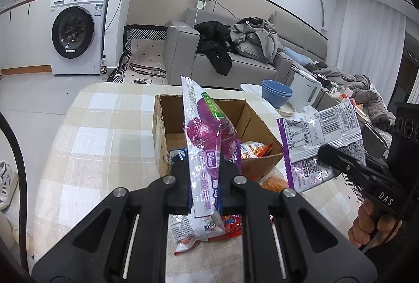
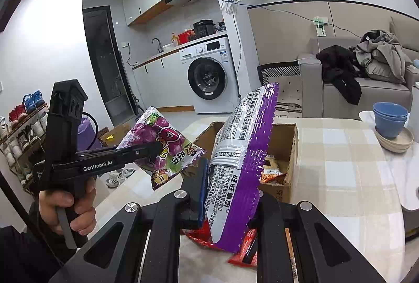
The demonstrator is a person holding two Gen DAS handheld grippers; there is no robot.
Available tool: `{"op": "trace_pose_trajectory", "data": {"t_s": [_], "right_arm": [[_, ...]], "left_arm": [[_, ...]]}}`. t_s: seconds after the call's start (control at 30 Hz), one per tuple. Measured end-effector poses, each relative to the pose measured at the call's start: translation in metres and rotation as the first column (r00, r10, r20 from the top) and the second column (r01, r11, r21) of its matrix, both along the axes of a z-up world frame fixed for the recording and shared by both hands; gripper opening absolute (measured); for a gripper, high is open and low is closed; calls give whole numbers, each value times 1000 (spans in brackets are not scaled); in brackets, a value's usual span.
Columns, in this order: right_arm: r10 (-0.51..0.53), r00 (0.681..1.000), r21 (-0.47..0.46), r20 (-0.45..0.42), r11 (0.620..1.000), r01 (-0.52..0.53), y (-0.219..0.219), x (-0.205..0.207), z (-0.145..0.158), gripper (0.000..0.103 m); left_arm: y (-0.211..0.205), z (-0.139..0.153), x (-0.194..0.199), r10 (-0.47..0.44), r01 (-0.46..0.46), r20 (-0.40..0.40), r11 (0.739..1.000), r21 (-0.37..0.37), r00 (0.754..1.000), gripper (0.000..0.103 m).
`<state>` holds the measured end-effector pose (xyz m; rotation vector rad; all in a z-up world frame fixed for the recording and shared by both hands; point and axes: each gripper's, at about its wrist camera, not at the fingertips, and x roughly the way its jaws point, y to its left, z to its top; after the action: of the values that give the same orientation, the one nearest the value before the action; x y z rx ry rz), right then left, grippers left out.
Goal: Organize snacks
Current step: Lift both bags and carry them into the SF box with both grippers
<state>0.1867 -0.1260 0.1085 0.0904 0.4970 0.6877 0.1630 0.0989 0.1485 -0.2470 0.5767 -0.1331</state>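
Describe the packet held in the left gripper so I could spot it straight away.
Start at the cardboard box on the checked table. Just in front of it, the left gripper pinches a grape packet upright. Unlike the right gripper's packet, which shows a silver back with a barcode, this one shows purple fruit.

Grape candy bag: lower part hidden between the left gripper's pads; print there partly covered. Cardboard box: interior largely screened by that bag, contents only partly seen. Red packets under the purple-edged bag: mostly covered, labels unreadable. Fine print on the purple-edged bag too small to read.
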Motion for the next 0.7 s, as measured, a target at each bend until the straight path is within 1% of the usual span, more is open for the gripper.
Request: {"op": "trace_pose_trajectory", "data": {"t_s": [0.33,0.7], "right_arm": [[-9,1000,-11,-3,1000,9,5,4,-4,15],[-18,1000,-22,-15,1000,18,7,9,-5,15]], "left_arm": [[3,-1,32,13,-13,-3,1000,-19,1000,9],[9,-7,64,20,-21,-12,1000,-18,1000,9]]}}
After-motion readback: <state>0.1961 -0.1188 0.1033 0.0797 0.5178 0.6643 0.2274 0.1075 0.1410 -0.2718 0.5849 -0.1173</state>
